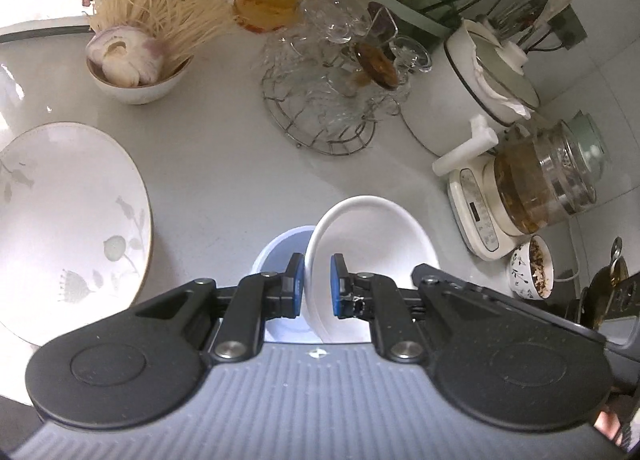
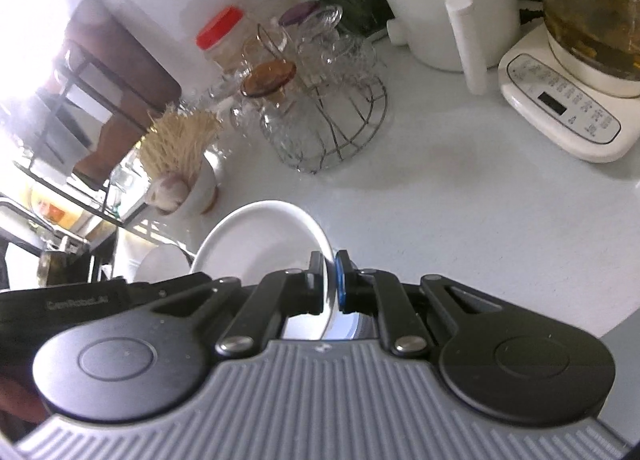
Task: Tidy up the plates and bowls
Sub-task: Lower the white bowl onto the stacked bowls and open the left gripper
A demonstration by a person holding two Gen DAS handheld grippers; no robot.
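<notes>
The large floral plate (image 1: 68, 216) lies flat on the white counter (image 1: 224, 164), well left of the white bowl (image 1: 372, 236). The left gripper (image 1: 316, 284) is clamped on that bowl's left rim, pads either side of the wall, above a pale blue bowl (image 1: 280, 248). The right gripper (image 2: 330, 280) pinches the white bowl's (image 2: 260, 244) right rim. The wire glass rack (image 1: 320, 108) stands beyond the bowl, the kettle base (image 1: 480, 216) just right of it.
</notes>
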